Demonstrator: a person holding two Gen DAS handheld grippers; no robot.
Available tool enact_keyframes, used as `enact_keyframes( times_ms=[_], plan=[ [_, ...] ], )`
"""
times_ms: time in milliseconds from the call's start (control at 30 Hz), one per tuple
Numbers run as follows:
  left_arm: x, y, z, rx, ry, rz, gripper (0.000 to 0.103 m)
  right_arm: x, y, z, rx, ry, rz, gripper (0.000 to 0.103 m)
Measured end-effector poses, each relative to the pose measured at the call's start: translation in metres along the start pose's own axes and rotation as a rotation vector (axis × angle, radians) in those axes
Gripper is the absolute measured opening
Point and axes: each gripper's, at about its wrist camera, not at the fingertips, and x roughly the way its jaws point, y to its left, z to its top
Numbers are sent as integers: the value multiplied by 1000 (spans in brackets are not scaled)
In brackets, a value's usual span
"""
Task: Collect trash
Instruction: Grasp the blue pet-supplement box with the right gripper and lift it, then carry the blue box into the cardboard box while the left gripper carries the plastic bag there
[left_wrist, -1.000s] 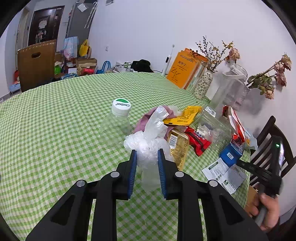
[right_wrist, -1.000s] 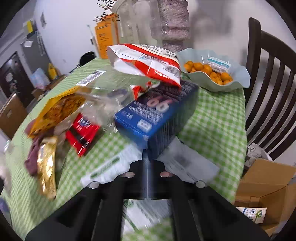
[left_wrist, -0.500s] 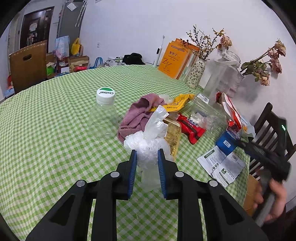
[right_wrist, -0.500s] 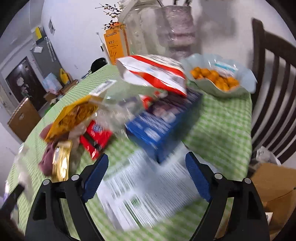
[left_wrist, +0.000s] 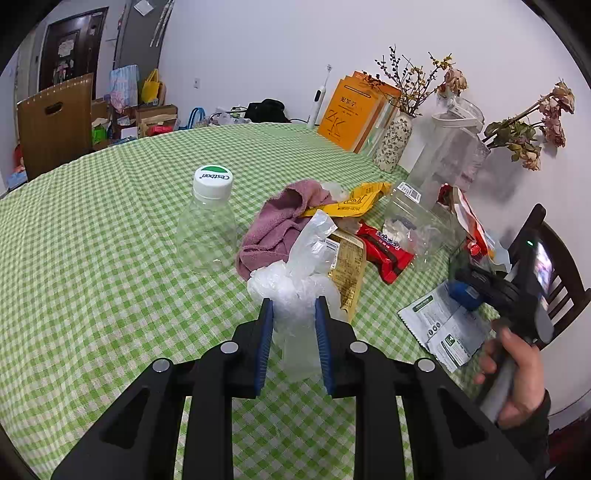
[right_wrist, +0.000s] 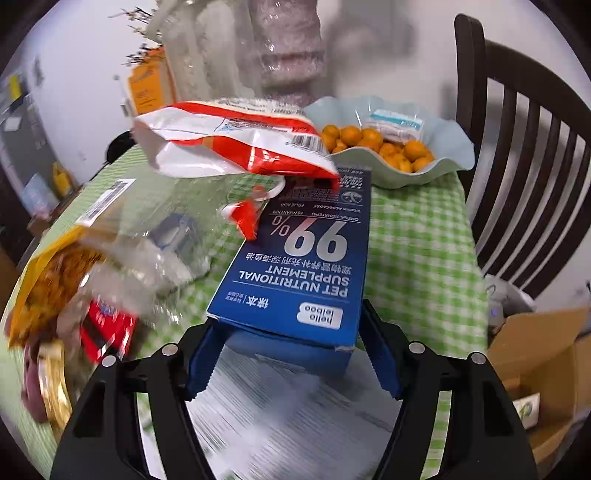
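Note:
My left gripper (left_wrist: 293, 314) is shut on a crumpled clear plastic bag (left_wrist: 295, 284) and holds it above the green checked table (left_wrist: 92, 258). My right gripper (right_wrist: 291, 339) is open, its jaws on either side of the near end of a blue pet supplement box (right_wrist: 299, 266), which lies on a white printed wrapper (right_wrist: 280, 417). In the left wrist view the right gripper (left_wrist: 476, 280) sits at the blue box (left_wrist: 463, 295) near the table's right edge. More trash lies between: a red wrapper (left_wrist: 386, 251), a gold packet (left_wrist: 347, 269), a yellow packet (left_wrist: 351, 201), a red-and-white bag (right_wrist: 229, 144).
An upright clear bottle (left_wrist: 207, 221) with a white cap stands left of a pink cloth (left_wrist: 277, 225). A bowl of oranges (right_wrist: 391, 147), vases, a jar and orange books line the table's far side. A dark chair (right_wrist: 524, 177) and a cardboard box (right_wrist: 539, 373) are at right.
My right gripper went from shut to wide open and moved forward, so the blue box's near end now lies between its jaws. My left gripper keeps hold of the plastic bag.

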Motion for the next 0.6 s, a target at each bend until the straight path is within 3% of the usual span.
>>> enact_keyframes(
  times_ms=[133,433,600],
  plan=[
    [-2,-3,0,11,-7,0,21,-31,-28,-13,-57,3,91,66],
    [4,-14,-7,56,17,-10,21,-129,-66,-34,-235,-80,287,63],
    [-8,-23,-5,85,1,-38,21,-157,-59,-35,-281,-88,405,63]
  ],
)
